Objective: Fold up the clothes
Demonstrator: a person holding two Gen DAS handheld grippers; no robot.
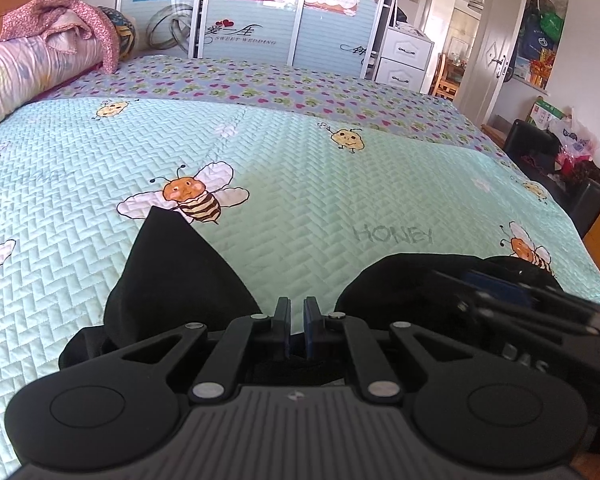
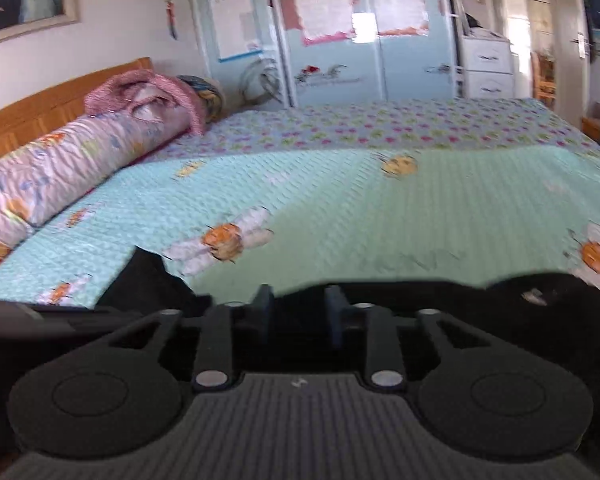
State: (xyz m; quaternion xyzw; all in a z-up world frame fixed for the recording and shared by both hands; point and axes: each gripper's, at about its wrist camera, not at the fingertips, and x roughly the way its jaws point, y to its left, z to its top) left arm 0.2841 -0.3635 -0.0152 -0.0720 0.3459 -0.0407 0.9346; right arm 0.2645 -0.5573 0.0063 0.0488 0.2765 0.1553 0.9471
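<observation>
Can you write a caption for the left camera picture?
Left gripper nearly shut above black garment on bee quilt.

Matt black cloth garment (image 1: 172, 276) lies on the quilted mint bee-print cotton bedspread (image 1: 320, 184); glossy orange wooden headboard (image 2: 56, 100) behind.

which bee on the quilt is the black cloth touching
The large orange-faced bee left of centre: the black garment has its pointed tip at that bee's lower wing. The small yellow bees farther back lie clear of it.
</observation>
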